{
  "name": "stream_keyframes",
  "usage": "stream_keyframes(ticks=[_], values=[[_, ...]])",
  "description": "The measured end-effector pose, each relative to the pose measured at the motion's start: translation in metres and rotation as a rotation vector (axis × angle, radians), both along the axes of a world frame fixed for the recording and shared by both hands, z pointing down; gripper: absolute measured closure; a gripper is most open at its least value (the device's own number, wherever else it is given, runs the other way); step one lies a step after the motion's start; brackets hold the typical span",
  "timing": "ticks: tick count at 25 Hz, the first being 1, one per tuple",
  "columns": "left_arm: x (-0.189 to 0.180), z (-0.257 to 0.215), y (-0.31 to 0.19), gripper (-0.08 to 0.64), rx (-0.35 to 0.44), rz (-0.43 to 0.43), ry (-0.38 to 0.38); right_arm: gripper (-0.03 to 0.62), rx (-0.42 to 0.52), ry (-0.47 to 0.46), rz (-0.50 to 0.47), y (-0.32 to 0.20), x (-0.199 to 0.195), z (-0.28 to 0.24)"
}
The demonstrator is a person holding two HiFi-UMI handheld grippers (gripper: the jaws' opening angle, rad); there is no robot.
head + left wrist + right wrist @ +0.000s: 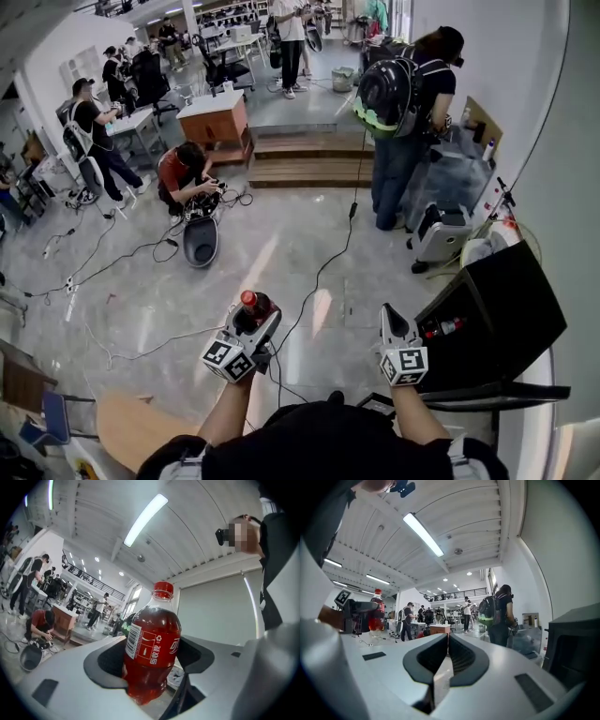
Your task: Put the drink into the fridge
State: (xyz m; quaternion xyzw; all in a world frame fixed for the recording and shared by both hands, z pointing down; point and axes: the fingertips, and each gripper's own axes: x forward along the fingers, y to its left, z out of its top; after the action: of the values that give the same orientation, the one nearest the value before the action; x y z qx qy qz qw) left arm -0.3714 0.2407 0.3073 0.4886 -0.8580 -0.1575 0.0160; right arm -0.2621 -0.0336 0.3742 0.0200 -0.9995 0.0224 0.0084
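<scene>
My left gripper (pixel 257 319) is shut on a red drink bottle (pixel 251 304) with a red cap, held upright above the floor. In the left gripper view the bottle (pixel 152 648) stands between the jaws of the left gripper (pixel 151 665), which press its lower body. My right gripper (pixel 390 317) is shut with nothing in it; its jaws meet in the right gripper view (pixel 447 641). The black fridge (pixel 497 309) stands just right of the right gripper, and a small bottle (pixel 442 328) shows at its front. From the right gripper view the held bottle (pixel 377 612) is at the left and the fridge (pixel 574 644) at the right edge.
Cables (pixel 323 267) trail over the grey floor ahead. A person with a backpack (pixel 403 103) stands by the right wall. Another person crouches (pixel 187 178) at the left by a black case (pixel 200 241). Wooden steps (pixel 300 159) lie further back.
</scene>
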Motion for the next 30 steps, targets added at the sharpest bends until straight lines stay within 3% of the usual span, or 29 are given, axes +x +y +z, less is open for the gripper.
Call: stream_keyframes(ticks=[5, 15, 24, 30], values=[[-0.038, 0.004, -0.009, 0.219, -0.043, -0.066, -0.011, 0.569, -0.009, -0.008, -0.003, -0.015, -0.031, 0.004], [-0.096, 0.009, -0.052, 0.219, -0.076, -0.016, 0.017, 0.569, -0.046, 0.001, 0.030, -0.035, -0.077, -0.001], [-0.121, 0.033, -0.098, 0.219, -0.106, 0.162, 0.037, 0.569, -0.059, 0.017, 0.211, -0.058, -0.058, 0.010], [-0.115, 0.041, -0.165, 0.219, -0.114, 0.362, 0.040, 0.569, -0.064, 0.047, 0.436, -0.085, 0.004, 0.016]])
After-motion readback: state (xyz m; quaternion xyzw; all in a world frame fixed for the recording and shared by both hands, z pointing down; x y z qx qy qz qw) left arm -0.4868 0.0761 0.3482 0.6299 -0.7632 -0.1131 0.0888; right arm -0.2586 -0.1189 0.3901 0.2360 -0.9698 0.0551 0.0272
